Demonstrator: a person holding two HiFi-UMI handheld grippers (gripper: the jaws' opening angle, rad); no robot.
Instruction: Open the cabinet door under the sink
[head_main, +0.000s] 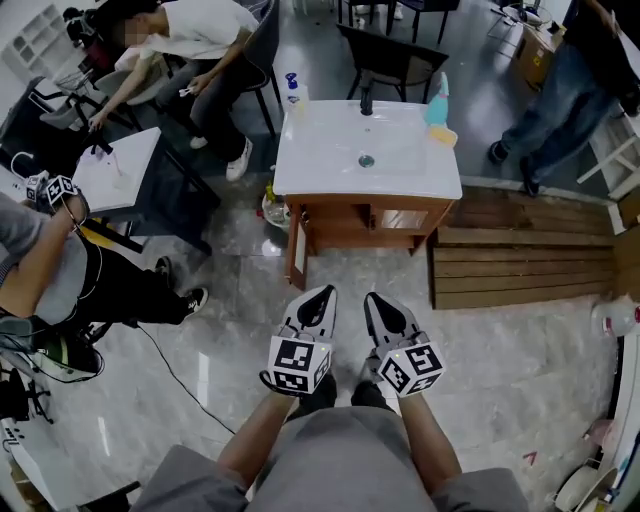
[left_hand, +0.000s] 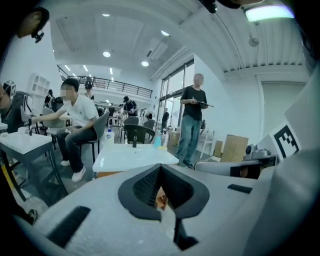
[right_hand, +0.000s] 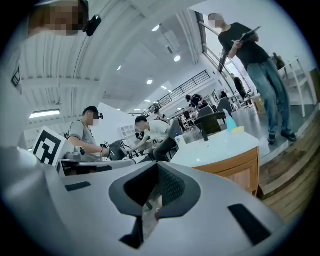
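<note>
I am seeing a person in a white shirt (head_main: 190, 40) sitting at upper left of the head view, just above a white table (head_main: 115, 170); a black chair (head_main: 390, 55) is standing at top centre; a person in jeans (head_main: 570, 85) is standing at upper right; a wooden slat platform (head_main: 520, 265) is lying at right; a black cable (head_main: 170, 365) is trailing across the floor at lower left.

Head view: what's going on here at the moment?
A person holds the left gripper and right gripper side by side, both shut and empty, pointing at the sink cabinet but well short of it. One cabinet door stands swung out; the other door looks closed.
</note>
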